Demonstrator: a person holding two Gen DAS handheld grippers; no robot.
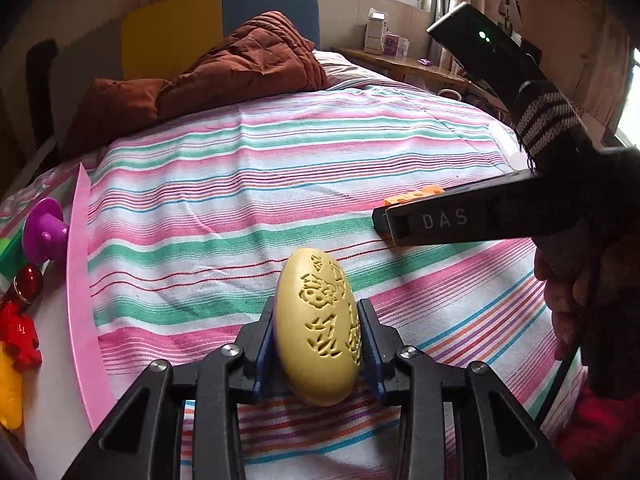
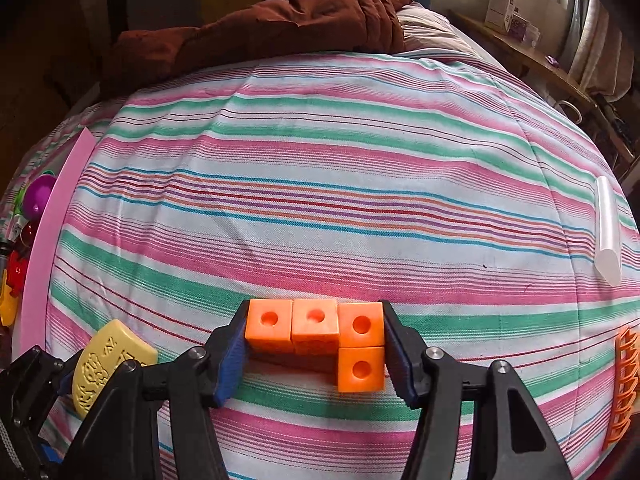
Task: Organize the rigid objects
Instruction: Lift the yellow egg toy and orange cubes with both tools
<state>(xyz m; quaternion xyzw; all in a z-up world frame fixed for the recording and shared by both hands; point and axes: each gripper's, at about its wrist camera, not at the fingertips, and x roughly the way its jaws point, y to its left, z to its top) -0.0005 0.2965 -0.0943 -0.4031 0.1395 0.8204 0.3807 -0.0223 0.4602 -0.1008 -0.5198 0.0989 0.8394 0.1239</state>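
A yellow oval piece with carved figures (image 1: 320, 332) stands on edge just over the striped bedsheet (image 1: 248, 184). My left gripper (image 1: 318, 350) is shut on it, its blue pads pressing both flat sides. The same piece (image 2: 106, 360) shows at the lower left of the right wrist view. An orange L-shaped block of joined cubes (image 2: 316, 326) sits between the blue pads of my right gripper (image 2: 316, 344), which is shut on its two ends. In the left wrist view the right gripper (image 1: 394, 212) comes in from the right, a person's hand behind it, the orange block (image 1: 414, 196) peeking past its finger.
A pink tray (image 1: 82, 280) at the bed's left edge holds a purple piece (image 1: 42, 236) plus red and yellow toys. A brown quilt (image 1: 208, 76) is heaped at the far end. A clear tube (image 2: 608, 232) and an orange ribbed rack (image 2: 624, 384) lie at the right.
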